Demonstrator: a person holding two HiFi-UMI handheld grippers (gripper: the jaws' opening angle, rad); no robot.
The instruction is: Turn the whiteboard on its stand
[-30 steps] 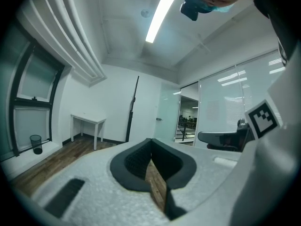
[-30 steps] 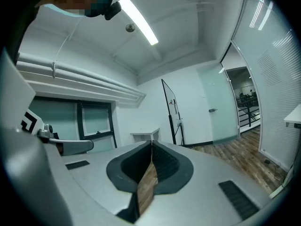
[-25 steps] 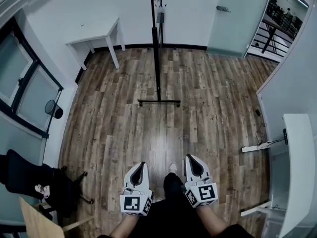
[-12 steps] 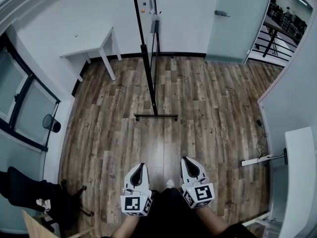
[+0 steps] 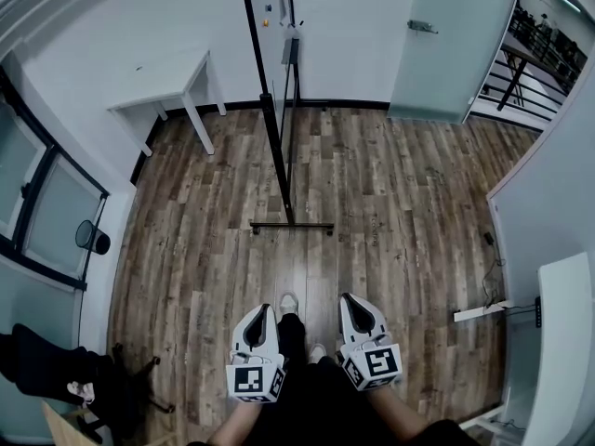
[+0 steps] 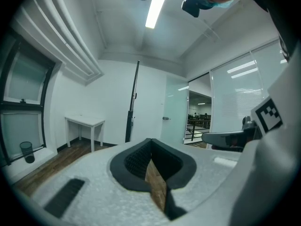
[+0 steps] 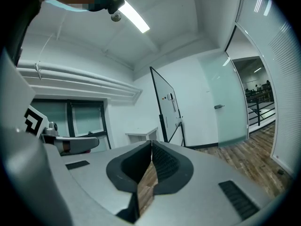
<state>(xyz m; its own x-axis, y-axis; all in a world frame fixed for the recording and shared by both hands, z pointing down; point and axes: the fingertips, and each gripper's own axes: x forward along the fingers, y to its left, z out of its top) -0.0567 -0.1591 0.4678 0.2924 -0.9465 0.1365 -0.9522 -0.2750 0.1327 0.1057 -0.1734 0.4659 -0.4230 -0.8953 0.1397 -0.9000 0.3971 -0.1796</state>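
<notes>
Far left, a small white table (image 5: 167,80) stands against the wall. Right of it the whiteboard (image 5: 271,35) stands on its stand, seen nearly edge-on, its black foot bar (image 5: 291,225) on the wood floor (image 5: 400,203), well apart from both grippers. Near the person, the left gripper (image 5: 262,310) has its jaws pressed together on nothing. Just right, the right gripper (image 5: 354,298) is likewise closed and empty. Far right are a frosted glass door (image 5: 451,40) and a white desk (image 5: 558,342)

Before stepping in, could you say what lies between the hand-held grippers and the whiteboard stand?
Head view: bare wood floor, only the person's shoe near the left hand-held gripper.
</notes>
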